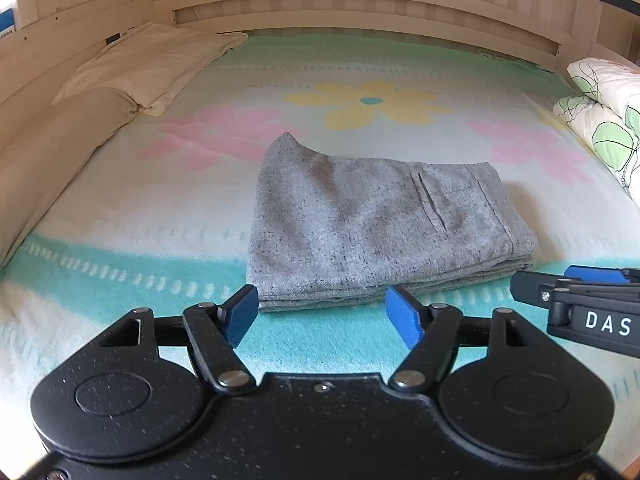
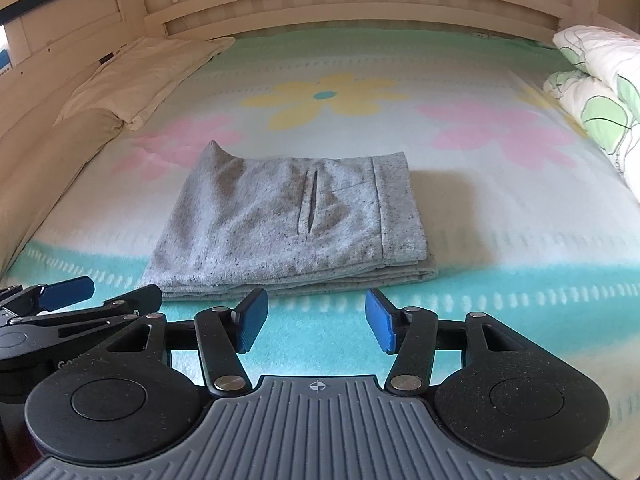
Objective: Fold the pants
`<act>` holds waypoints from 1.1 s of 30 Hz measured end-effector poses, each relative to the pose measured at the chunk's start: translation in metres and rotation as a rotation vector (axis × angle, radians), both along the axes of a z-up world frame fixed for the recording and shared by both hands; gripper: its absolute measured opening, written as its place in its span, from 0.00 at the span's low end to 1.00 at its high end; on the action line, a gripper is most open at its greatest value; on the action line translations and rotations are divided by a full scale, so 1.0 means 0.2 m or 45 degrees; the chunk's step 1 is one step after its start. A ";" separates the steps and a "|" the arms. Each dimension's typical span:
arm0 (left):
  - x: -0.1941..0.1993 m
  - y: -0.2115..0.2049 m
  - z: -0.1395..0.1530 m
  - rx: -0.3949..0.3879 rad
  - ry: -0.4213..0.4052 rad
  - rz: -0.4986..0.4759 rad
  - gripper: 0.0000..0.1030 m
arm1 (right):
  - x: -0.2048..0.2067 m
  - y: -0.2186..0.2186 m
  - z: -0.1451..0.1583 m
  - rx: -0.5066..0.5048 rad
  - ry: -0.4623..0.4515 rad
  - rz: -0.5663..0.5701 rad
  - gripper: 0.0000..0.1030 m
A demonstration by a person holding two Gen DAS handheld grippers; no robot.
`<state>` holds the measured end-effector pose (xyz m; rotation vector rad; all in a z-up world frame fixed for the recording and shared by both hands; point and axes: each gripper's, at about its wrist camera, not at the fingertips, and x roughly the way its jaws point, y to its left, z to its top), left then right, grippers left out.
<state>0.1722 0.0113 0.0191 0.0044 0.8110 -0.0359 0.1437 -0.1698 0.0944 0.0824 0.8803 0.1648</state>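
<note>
The grey pants (image 1: 384, 224) lie on the bed (image 1: 120, 216) as a compact, squared stack of several layers, just ahead of both pairs of fingers and touching neither. The layered edge of the stack faces the fingers; the waistband hem sits on the right side of the stack and a slit pocket shows on the top layer. One corner at the far left of the pile peaks up slightly, the only spot not lying flat.

The left gripper (image 1: 322, 314) stands with its blue fingers (image 1: 240, 312) spread wide and nothing between them, hovering just short of the near edge of the pile. The right gripper (image 2: 316, 318) is the same: fingers (image 2: 380, 320) wide apart, empty, with the stack's near edge a little beyond their tips and mostly off to their left. The two grippers sit side by side, close together, each showing at the edge of the other's view.

Judging from the tidy stack and the empty, open fingers held clear of the cloth, the folding looks essentially finished and the pants have been let go to rest where they are. Pillows (image 1: 148, 64) to the left and a leaf-patterned quilt (image 1: 608, 120) to the right lie well apart from the pile, leaving open bed around it.
</note>
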 end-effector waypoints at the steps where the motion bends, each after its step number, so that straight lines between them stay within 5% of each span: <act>1: 0.00 0.00 0.00 -0.001 -0.001 0.001 0.71 | 0.00 0.00 0.00 -0.002 0.002 0.000 0.51; 33: -0.02 -0.01 -0.02 0.014 0.024 -0.010 0.71 | 0.00 0.01 -0.01 -0.027 0.008 0.007 0.52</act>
